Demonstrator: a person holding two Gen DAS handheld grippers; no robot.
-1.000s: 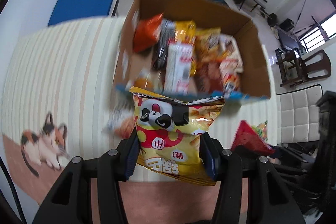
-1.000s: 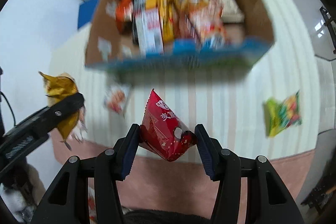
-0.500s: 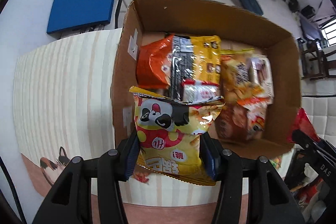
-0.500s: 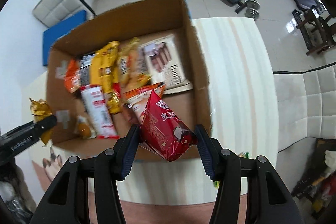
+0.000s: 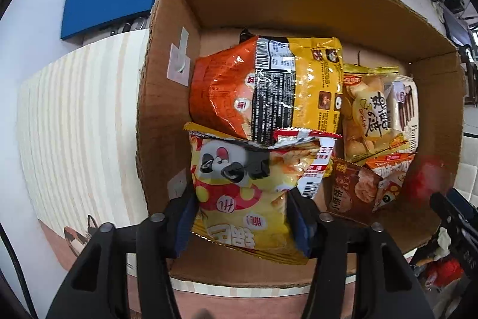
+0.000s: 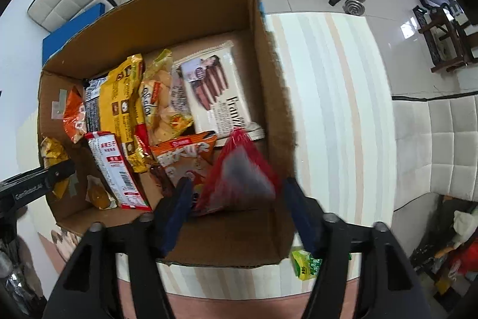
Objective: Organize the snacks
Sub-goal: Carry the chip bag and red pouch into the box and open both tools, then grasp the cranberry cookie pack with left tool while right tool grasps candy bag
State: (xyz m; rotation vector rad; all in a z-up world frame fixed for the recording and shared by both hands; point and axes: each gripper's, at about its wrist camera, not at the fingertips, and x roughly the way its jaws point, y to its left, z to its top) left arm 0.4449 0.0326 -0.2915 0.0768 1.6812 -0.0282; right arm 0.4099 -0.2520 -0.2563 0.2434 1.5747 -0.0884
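Cardboard box point(image 6: 269, 97) on striped mat, "Franzzi" wafer pack point(image 6: 219, 93), both hand-held grippers just opening, panda bag point(image 5: 242, 193) and red packet point(image 6: 239, 175) between jaws.

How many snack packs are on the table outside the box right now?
1: a green pack at the table's near edge, just right of the cardboard box's near corner. Others may be hidden behind the box.
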